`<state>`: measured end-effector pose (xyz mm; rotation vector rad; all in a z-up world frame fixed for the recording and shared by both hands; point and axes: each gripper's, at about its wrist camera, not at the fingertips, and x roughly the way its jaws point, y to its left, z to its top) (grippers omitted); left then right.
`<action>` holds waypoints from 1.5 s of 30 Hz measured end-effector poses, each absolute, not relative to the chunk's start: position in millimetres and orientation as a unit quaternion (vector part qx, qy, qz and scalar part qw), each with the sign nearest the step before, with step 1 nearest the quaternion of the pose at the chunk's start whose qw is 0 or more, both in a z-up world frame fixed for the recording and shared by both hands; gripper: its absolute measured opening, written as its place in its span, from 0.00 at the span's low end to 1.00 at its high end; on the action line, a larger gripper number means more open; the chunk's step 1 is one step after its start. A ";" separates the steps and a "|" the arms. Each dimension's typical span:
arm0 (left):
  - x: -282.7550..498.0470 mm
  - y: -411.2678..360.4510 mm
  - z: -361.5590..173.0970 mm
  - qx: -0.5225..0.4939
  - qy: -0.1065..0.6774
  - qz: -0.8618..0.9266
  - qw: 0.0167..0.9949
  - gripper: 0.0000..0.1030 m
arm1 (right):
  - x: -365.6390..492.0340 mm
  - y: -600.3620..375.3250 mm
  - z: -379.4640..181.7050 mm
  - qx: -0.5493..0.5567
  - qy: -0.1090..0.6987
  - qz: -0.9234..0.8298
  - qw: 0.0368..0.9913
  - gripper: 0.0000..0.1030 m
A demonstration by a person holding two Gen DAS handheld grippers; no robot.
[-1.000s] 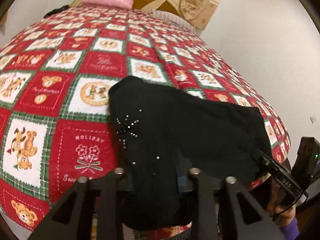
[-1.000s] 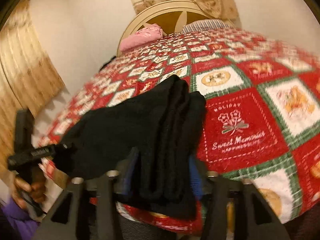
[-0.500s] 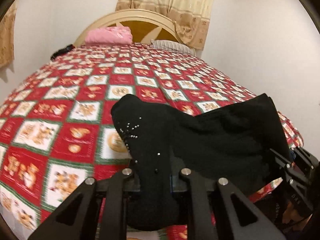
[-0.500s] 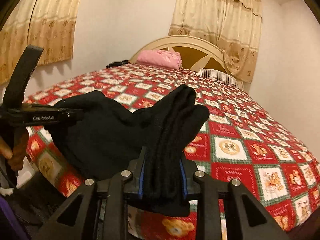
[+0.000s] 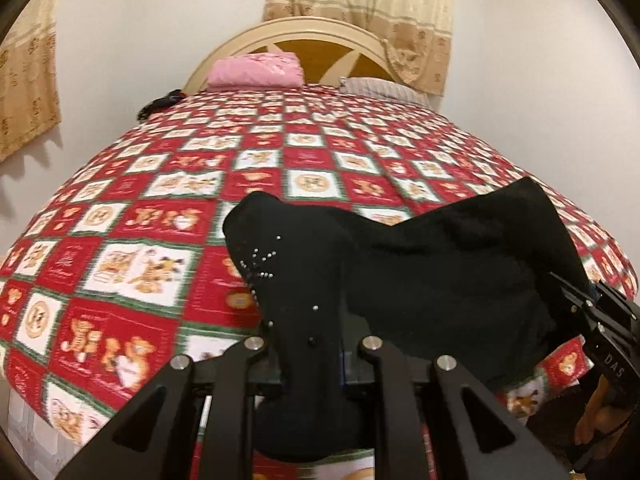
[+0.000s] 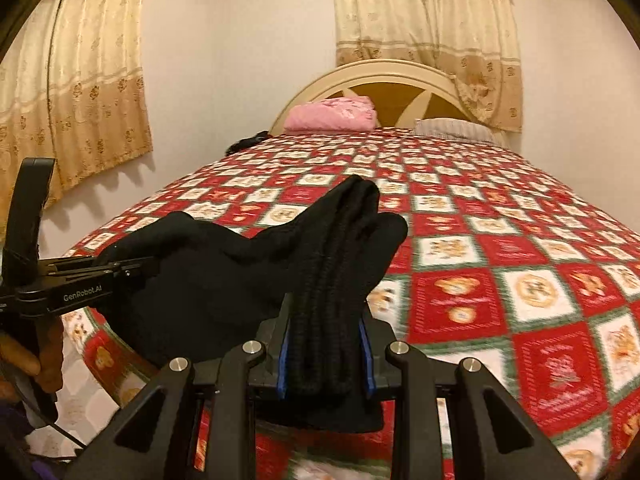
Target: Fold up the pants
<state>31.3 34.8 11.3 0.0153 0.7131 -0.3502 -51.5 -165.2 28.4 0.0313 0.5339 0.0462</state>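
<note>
I hold the left gripper [image 5: 312,364] and right gripper [image 6: 324,360] clamped on the black pants [image 5: 420,272], one bunched end each, lifted above the bed [image 5: 120,240] edge so the fabric spans between for laying flat.

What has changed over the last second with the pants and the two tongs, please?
Both tongs, left and right, have lifted and tilted up, raising the black pants stretched between them above the quilt. Nothing was grasped or released; both stay clamped on the fabric.
</note>
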 end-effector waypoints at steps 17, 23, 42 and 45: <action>70.0 140.2 13.7 -0.040 0.322 -0.079 0.943 0.16 | 33.7 -71.6 38.8 -0.018 0.252 0.134 0.958 0.27; 101.2 153.8 18.3 -0.031 0.314 -0.057 0.947 0.16 | 76.4 -59.6 35.4 -0.002 0.257 0.144 0.956 0.27; 161.0 145.4 34.7 0.030 0.290 0.003 0.957 0.16 | 157.4 -51.5 35.6 0.015 0.272 0.129 0.954 0.27; 171.0 143.6 26.6 0.031 0.302 0.005 0.953 0.16 | 171.7 -54.3 19.9 0.032 0.303 0.126 0.944 0.27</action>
